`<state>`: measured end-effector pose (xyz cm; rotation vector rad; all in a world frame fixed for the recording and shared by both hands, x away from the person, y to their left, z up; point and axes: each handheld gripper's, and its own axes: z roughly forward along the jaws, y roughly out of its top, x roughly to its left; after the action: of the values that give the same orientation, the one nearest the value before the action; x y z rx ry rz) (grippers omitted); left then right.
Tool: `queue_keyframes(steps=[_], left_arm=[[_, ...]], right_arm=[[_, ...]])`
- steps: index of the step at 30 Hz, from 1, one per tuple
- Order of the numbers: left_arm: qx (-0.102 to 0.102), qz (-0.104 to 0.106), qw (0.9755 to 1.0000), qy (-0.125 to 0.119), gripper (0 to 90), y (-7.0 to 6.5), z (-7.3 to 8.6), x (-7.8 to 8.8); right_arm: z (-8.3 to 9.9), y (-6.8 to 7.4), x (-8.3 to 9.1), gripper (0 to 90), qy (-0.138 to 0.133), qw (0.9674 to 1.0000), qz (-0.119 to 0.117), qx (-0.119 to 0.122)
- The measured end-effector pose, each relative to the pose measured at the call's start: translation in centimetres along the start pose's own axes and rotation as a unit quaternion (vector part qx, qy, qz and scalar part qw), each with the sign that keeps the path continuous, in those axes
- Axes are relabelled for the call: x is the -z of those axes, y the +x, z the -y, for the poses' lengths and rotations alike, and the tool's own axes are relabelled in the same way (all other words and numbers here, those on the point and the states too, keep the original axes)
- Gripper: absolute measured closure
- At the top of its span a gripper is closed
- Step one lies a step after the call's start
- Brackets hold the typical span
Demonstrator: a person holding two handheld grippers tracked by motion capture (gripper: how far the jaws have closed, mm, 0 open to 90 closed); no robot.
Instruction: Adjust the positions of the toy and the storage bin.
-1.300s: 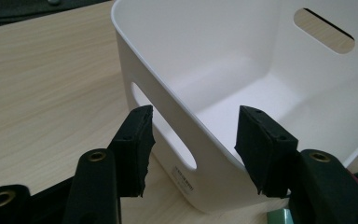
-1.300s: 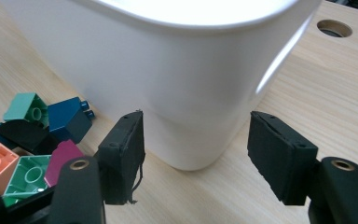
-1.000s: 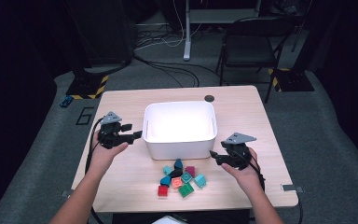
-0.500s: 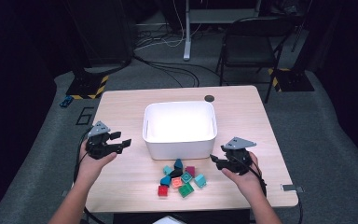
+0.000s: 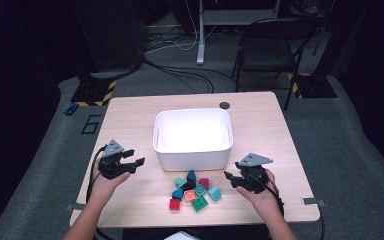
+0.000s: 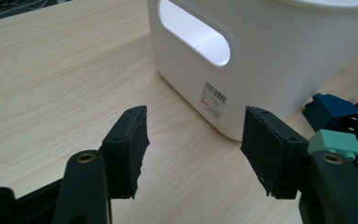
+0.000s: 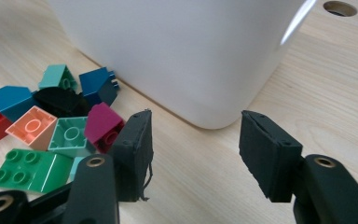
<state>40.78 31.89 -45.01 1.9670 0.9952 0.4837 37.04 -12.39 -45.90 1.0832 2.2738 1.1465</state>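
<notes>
My right gripper (image 5: pixel 232 179) has empty jaws standing apart, just been narrowing; my left gripper (image 5: pixel 132 160) gapes empty too. The toy bricks (image 5: pixel 192 191) lie between them on the counter (image 5: pixel 130 115), before the white bin (image 5: pixel 192 150).

Left tongs (image 6: pixel 193 154): the two black jaws stand apart with nothing between them, only bare wooden worktop (image 6: pixel 51 79) in the gap. Beyond them sits a white bin (image 6: pixel 270 60), with an oval handle cut-out and a small printed label low on its wall. Right of the bin lie toy bricks (image 6: pixel 340 121), dark blue, teal and magenta, close together.
</notes>
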Motion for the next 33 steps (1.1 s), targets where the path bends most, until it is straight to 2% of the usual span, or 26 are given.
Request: queue_keyframes(steps=[2, 10, 18, 23, 30, 33], left_arm=[[0.007, -0.001, 1.0, 0.001, 40.4, 0.1, 0.4, -0.4], [0.008, -0.006, 0.9998, 0.014, 40.5, 0.6, 1.1, -1.3], [0.018, -0.006, 0.9996, 0.021, 40.6, 0.9, 1.7, -2.0], [0.017, -0.005, 0.9995, 0.025, 40.4, 1.0, 1.8, -2.2], [0.016, -0.007, 0.9995, 0.027, 40.4, 1.0, 1.8, -2.4], [0.014, -0.007, 0.9994, 0.031, 40.4, 1.0, 1.8, -2.4]], right_arm=[[0.2, 0.5, -0.1, 45.0, 0.002, 1.0, -0.002, 0.009], [0.8, 0.8, -0.3, 46.4, 0.011, 0.9999, -0.007, 0.007], [1.3, 1.3, -0.7, 48.4, 0.016, 0.9997, -0.013, 0.01], [1.4, 2.0, -1.3, 51.4, 0.024, 0.9991, -0.029, 0.017], [1.4, 3.2, -2.0, 51.4, 0.029, 0.9974, -0.057, 0.031], [1.5, 3.5, -2.2, 51.4, 0.032, 0.9969, -0.062, 0.035]])
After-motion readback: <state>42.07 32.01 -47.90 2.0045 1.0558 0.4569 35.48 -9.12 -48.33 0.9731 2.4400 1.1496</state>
